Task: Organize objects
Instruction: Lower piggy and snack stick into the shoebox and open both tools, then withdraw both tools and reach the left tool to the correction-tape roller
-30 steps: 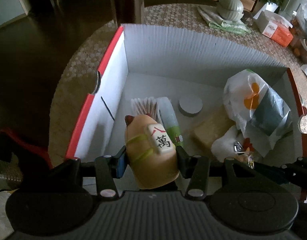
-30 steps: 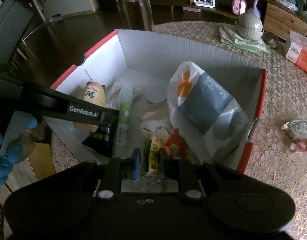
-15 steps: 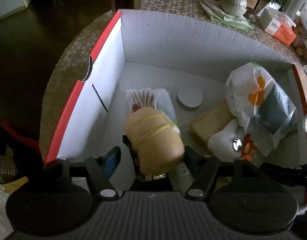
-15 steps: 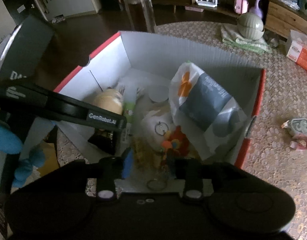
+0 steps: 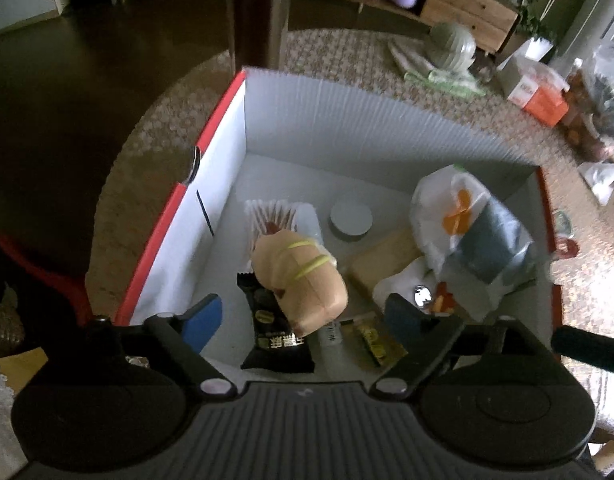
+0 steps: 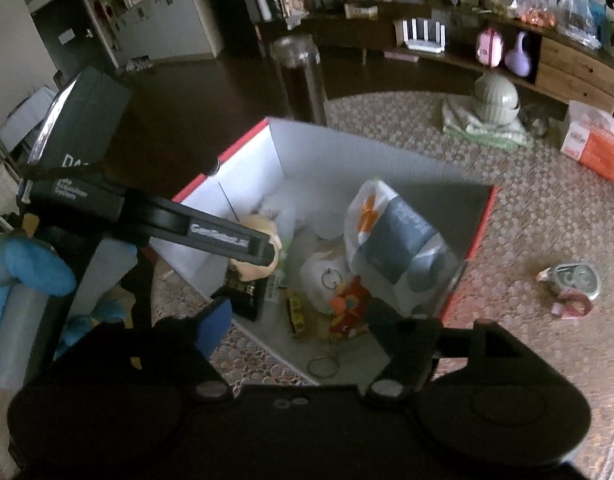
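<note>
The round counter with the bumpy woven cover [image 6: 527,240] is the biggest thing here. On it sits the big white cardboard box with red edges [image 5: 327,128], and the box is where the things go so the counter gets tidy. Inside the box, the white plastic bag with orange and grey print [image 5: 467,232] leans in the right corner. The tan toy cat with yellow stripes [image 5: 299,276] lies tipped over near the left wall, partly on top of a small black snack packet [image 5: 275,340]. A flat round white lid [image 5: 351,220] rests on the box floor behind it. A little red and orange toy on a ring [image 6: 347,304] lies near the front, beside a small yellow packet [image 6: 297,312].

The left gripper [image 5: 303,316] hangs above the toy cat. Its jaws are opening and touch nothing (the cat lies loose below them). The right gripper [image 6: 299,320] is above the little toy, and its jaws are opening too, with nothing held.

Under the bag is a pale block and a white soft thing, but I cannot tell what they are. A pink and grey thing [image 6: 571,284] waits on the counter outside the box, too blurry to name.
</note>
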Demonstrator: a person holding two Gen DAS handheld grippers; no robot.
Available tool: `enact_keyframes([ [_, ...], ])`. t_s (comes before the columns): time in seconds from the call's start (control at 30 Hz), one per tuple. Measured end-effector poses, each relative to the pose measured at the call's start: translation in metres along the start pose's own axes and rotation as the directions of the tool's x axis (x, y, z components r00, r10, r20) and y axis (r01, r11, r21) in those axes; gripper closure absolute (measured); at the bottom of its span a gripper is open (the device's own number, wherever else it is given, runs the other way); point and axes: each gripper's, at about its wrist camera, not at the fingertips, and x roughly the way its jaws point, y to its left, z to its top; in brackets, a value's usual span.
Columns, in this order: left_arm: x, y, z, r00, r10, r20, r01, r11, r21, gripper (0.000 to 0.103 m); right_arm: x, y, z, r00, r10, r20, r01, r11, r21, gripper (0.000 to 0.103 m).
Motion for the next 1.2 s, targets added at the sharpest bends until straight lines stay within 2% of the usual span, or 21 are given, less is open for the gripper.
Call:
enact_keyframes([
  [0.1, -0.01, -0.003, -0.002, 1.0, -0.001, 0.017, 0.001, 1.0, 0.0, 0.009, -0.018, -0.01, -0.003, 1.0, -0.013, 0.025, 0.014, 1.0, -0.011, 0.025],
  [0.3, -0.03, -0.025, -0.002, 0.998, -0.022, 0.06, 0.02, 0.999, 0.035, 0.009, -0.045, -0.045, -0.013, 0.997, -0.052, 0.055, 0.052, 0.999, 0.012, 0.024],
  [0.6, -0.054, -0.107, 0.012, 0.987, -0.098, 0.127, 0.08, 0.987, 0.141, 0.008, -0.066, -0.119, -0.035, 0.988, -0.143, 0.061, 0.137, 0.986, 0.095, 0.024],
  [0.8, -0.04, -0.168, 0.024, 0.981, -0.154, 0.115, 0.129, 0.971, 0.199, 0.008, -0.067, -0.167, -0.053, 0.981, -0.192, 0.033, 0.185, 0.972, 0.146, 0.024],
  [1.0, -0.012, -0.219, 0.04, 0.981, -0.177, 0.08, 0.153, 0.959, 0.239, 0.008, -0.054, -0.203, -0.065, 0.979, -0.2, 0.025, 0.194, 0.968, 0.159, 0.024],
  [1.1, 0.005, -0.247, 0.047, 0.984, -0.168, 0.055, 0.145, 0.945, 0.294, 0.008, -0.042, -0.216, -0.069, 0.98, -0.198, 0.016, 0.194, 0.971, 0.143, 0.024],
  [1.2, 0.025, -0.273, 0.054, 0.987, -0.155, 0.039, 0.129, 0.918, 0.374, 0.008, -0.029, -0.227, -0.072, 0.981, -0.194, 0.014, 0.191, 0.973, 0.127, 0.024],
])
